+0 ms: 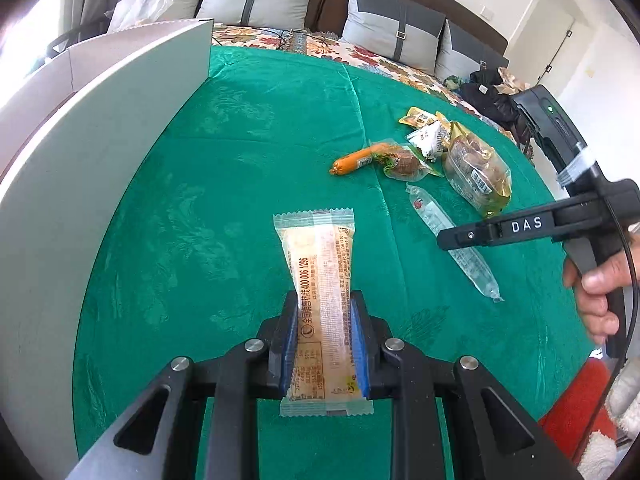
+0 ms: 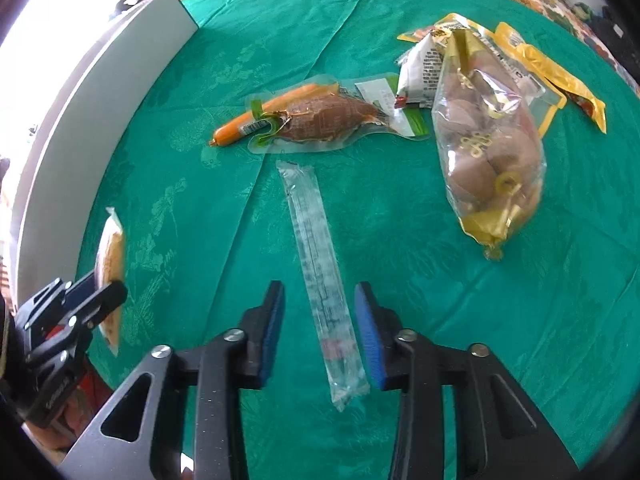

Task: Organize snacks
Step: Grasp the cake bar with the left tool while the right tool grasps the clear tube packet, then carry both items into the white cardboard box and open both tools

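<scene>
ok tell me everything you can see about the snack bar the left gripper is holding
The snack bar is a long flat packet in clear film with crimped, sawtooth ends, showing a pale beige filling and a strip of orange print. The left gripper clamps its lower half between blue pads, and both ends stick out past them. It hangs over the green cloth, near the white box.
</scene>
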A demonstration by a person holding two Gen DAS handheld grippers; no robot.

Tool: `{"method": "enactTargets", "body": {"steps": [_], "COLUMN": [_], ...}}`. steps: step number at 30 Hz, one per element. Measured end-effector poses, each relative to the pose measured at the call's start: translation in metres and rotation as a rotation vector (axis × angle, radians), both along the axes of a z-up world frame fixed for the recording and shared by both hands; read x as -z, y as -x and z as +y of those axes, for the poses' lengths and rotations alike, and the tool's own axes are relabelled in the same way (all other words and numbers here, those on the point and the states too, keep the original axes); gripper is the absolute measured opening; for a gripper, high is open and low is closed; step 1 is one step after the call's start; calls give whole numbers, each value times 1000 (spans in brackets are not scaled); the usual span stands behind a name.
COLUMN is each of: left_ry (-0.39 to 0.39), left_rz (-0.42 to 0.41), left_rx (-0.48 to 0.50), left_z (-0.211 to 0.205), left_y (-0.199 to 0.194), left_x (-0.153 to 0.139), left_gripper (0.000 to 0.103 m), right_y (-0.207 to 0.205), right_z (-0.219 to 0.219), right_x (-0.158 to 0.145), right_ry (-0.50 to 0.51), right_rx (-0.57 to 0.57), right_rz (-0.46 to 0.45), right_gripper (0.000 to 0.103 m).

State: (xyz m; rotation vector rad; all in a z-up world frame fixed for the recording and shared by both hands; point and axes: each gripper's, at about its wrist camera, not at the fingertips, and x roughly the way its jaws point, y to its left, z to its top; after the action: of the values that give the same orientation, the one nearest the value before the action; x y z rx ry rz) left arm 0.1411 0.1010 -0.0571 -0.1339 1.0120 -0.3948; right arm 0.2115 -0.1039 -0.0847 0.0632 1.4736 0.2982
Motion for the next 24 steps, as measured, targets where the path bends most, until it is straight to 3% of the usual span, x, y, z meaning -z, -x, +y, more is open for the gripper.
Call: {"method": "enactTargets", "body": {"steps": [2, 4, 5, 8, 10, 13, 16, 20, 24], "left_ry": [9, 38, 57, 110, 130, 181, 289, 316, 217], "left_rz": [24, 49, 54, 48, 48, 82, 78, -27, -102], "left_rx": [-17, -35, -40, -39, -31, -29, -44, -124, -292], "left_z": [11, 19, 21, 25, 24, 25, 39, 88, 166], "left_y": [4, 5, 4, 4, 6, 10, 14, 5, -11], "left_x": [10, 15, 16, 10, 8, 6, -21, -84, -126], "left_gripper": [23, 23, 23, 23, 23, 23, 23, 23, 23], "right_y": [-5, 0, 3, 20, 39, 61, 71, 43, 14], "right_z": [11, 18, 19, 0, -10, -17, -22, 21, 120], "right_x": [6, 8, 8, -2, -18, -11, -10, -65, -143], "right_ry": [44, 112, 129, -31, -165, -155, -211, -356, -490], "right_rx": [-32, -62, -66, 54, 99, 131, 192, 150, -25], "right_rz": [15, -3, -13, 14, -24, 7, 41, -23, -128], "right_gripper": [50, 38, 20, 19, 19, 19, 19, 19, 19]}}
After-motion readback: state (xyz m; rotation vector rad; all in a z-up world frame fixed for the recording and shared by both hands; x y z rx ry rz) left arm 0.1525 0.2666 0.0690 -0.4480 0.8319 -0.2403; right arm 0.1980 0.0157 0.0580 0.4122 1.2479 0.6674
